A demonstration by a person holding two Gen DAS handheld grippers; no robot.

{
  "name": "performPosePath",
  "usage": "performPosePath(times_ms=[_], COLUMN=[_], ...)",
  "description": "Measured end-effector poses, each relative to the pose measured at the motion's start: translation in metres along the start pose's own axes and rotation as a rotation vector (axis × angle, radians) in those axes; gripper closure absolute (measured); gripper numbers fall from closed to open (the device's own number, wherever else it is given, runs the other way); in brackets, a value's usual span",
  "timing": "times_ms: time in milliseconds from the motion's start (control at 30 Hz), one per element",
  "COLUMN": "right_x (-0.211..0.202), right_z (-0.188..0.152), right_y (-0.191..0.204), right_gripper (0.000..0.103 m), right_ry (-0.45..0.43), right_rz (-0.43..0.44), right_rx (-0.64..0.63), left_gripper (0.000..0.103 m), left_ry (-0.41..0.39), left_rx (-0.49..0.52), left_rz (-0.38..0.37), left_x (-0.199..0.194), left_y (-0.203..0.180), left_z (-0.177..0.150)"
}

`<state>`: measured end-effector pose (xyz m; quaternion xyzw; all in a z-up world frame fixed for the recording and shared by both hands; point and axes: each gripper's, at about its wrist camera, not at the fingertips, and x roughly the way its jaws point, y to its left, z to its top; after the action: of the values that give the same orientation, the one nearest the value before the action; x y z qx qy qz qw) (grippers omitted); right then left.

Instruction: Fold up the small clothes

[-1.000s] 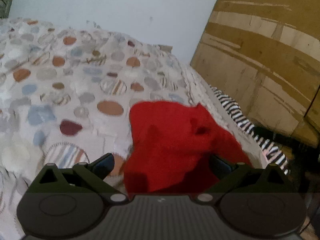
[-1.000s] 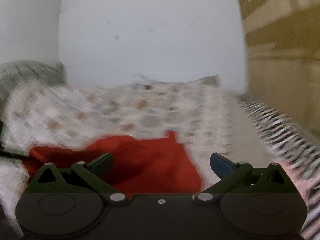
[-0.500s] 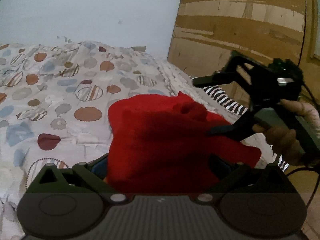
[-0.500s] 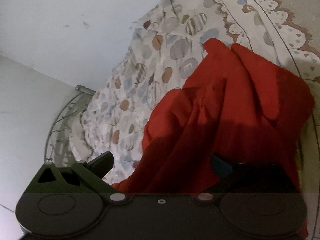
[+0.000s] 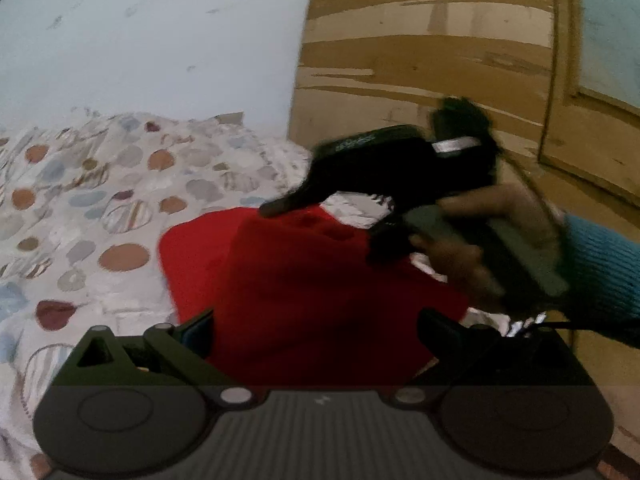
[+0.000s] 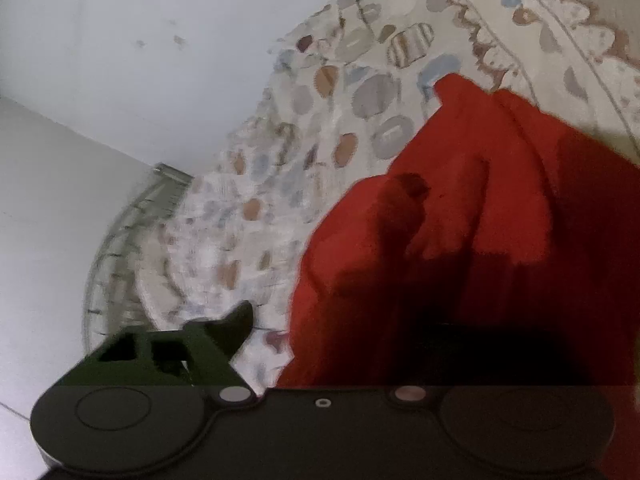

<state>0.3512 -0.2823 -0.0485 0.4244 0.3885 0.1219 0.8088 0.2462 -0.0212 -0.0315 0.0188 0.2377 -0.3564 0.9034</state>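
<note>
The red garment (image 5: 304, 280) lay bunched on the bed's spotted bedspread (image 5: 120, 200), filling the lower middle of the left wrist view. It sat between the fingers of the left hand-held gripper (image 5: 316, 332), whose jaws stood spread at the bottom of the frame; cloth lay against the left finger, but whether the pads pressed on it could not be told.

In the same view the right hand-held gripper (image 5: 320, 228) reached in from the right, blurred, held by a hand (image 5: 480, 248) in a blue knitted sleeve (image 5: 604, 272). Its upper finger rested at the garment's top edge, and its lower finger lay at the garment's right side, near the middle of the frame.

In the right wrist view the garment (image 6: 460, 240) filled the lower right half and covered the right finger of that hand-held gripper (image 6: 360, 320) entirely; only the left finger showed, at the lower left, clear of the cloth. Its jaws had just been closing with the garment between them; a firm pinch could not be confirmed.

The garment was plain red, soft and thick, heaped in loose folds with a few dark dimples near its top. A pale wall (image 5: 160, 40) rose behind the bed at the upper left, and a brown wooden panel (image 5: 420, 60) stood at the upper right.
</note>
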Motion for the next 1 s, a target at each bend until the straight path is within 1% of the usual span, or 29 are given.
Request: performPosePath(times_ms=[33,67,100,200,300,400,467,567,633,667,733,800,867,900,967,1000], right_x=[0.001,0.001,0.0,-0.007,-0.026,-0.051,-0.071,-0.09,-0.092,-0.09,-0.084,-0.082,-0.083,-0.082,-0.08,-0.078], right_z=[0.002,0.005,0.007,0.016,0.025,0.032,0.035,0.04,0.044,0.044,0.042,0.036,0.031,0.029,0.026,0.024], right_y=[0.001,0.002,0.002,0.006,0.019,0.03,0.029,0.011,-0.012,-0.026,-0.057,-0.076,-0.081,-0.081,-0.078,-0.076], right_gripper=[0.064,0.073,0.079,0.083,0.084,0.084,0.084,0.084,0.084,0.084,0.083,0.081,0.077,0.073,0.072,0.07], right_ry=[-0.002,-0.014,-0.025,-0.041,-0.089,-0.148,-0.192,-0.222,-0.216,-0.207,-0.174,-0.175,-0.195,-0.201,-0.199,-0.198], right_rz=[-0.021,-0.041,-0.049,-0.03,-0.011,0.012,0.01,-0.022,-0.064,-0.095,-0.131,-0.119,-0.097,-0.105,-0.129,-0.137], right_rx=[-0.023,-0.055,-0.079,-0.153,-0.256,-0.326,-0.364,-0.351,-0.328,-0.311,-0.244,-0.19,-0.185,-0.202,-0.246,-0.261], left_gripper=[0.001,0.001,0.001,0.001,0.001,0.001,0.001,0.001,0.001,0.001,0.001,0.002,0.002,0.003,0.003,0.002], left_ry=[-0.002,-0.004,-0.006,-0.017,-0.031,-0.039,-0.026,0.013,0.051,0.067,0.074,0.072,0.068,0.065,0.048,0.034], left_rx=[0.013,0.025,0.032,0.01,0.006,0.044,0.069,0.1,0.116,0.128,0.171,0.207,0.211,0.209,0.183,0.154], left_rz=[-0.003,-0.004,-0.007,-0.036,-0.083,-0.13,-0.163,-0.195,-0.213,-0.216,-0.199,-0.176,-0.163,-0.16,-0.165,-0.166], left_x=[0.001,0.003,0.005,0.014,0.024,0.036,0.047,0.066,0.078,0.083,0.086,0.085,0.08,0.077,0.067,0.062], left_y=[-0.005,-0.009,-0.012,-0.017,-0.024,-0.041,-0.053,-0.067,-0.074,-0.077,-0.085,-0.09,-0.092,-0.094,-0.091,-0.086], left_z=[0.001,0.002,0.003,0.009,0.019,0.029,0.032,0.031,0.027,0.025,0.02,0.015,0.013,0.013,0.017,0.02])
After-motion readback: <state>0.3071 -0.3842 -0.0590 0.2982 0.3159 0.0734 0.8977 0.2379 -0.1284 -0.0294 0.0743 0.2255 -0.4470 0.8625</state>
